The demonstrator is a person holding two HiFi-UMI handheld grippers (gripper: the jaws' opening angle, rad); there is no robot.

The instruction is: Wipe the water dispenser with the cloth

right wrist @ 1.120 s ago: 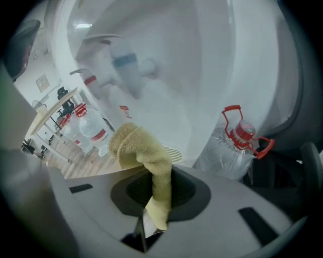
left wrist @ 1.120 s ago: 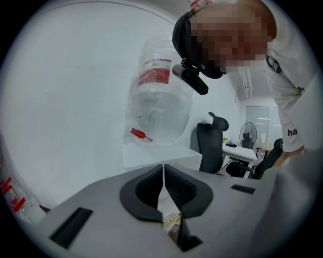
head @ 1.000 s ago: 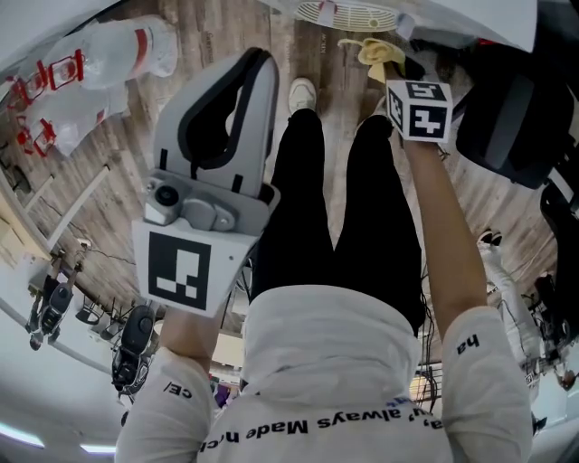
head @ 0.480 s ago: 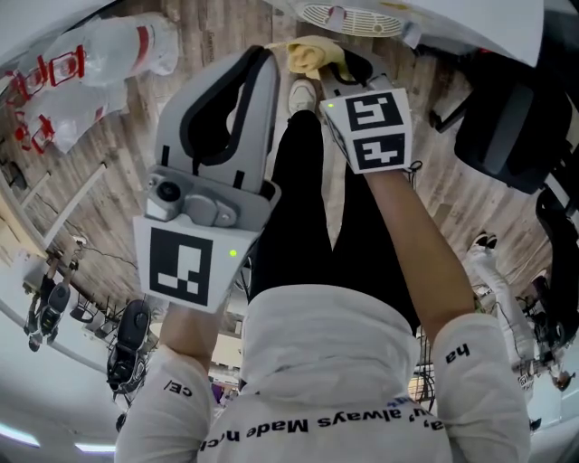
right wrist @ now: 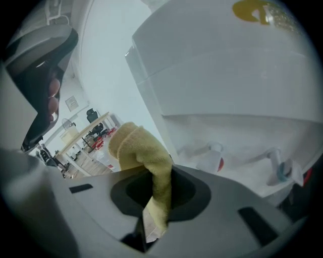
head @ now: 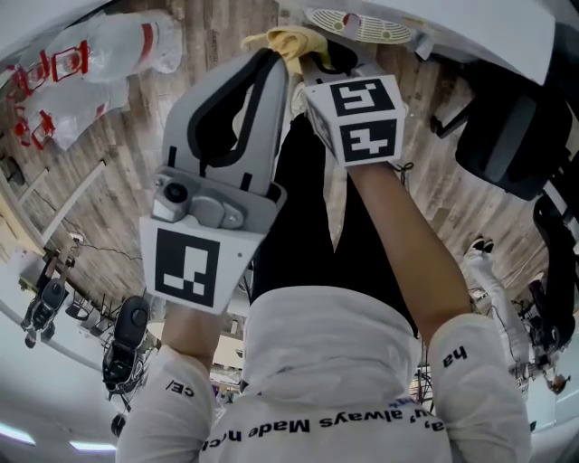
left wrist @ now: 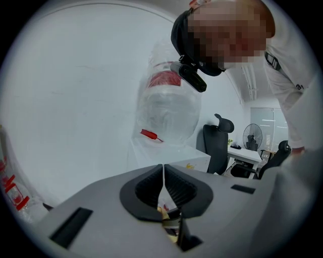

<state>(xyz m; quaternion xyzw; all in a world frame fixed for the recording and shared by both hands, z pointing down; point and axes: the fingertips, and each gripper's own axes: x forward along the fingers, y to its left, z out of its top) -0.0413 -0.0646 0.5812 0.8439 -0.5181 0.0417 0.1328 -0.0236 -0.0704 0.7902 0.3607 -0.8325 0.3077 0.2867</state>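
Note:
The white water dispenser [right wrist: 227, 75] fills the right gripper view, its red tap [right wrist: 214, 157] and blue tap [right wrist: 280, 169] under the overhang. In the head view its body [head: 461, 27] and round drip grille [head: 360, 24] lie at the top edge. My right gripper [right wrist: 160, 187] is shut on a yellow cloth [right wrist: 144, 150], which sticks out past the jaws. Seen from the head, that cloth [head: 288, 40] hangs at the tip of the right gripper [head: 317, 61], just beside my left gripper [head: 261, 65]. The left gripper [left wrist: 163, 172] is shut with nothing held between its jaws.
Spare water bottles in plastic bags [head: 109, 50] lie on the wooden floor at the left; one [left wrist: 169, 103] shows in the left gripper view. A black office chair [head: 516, 127] stands at the right. The person's legs [head: 326, 199] hang below both grippers.
My right gripper has swung left with the cloth, from in front of the dispenser to right beside the left gripper's tip. The left gripper has barely moved.

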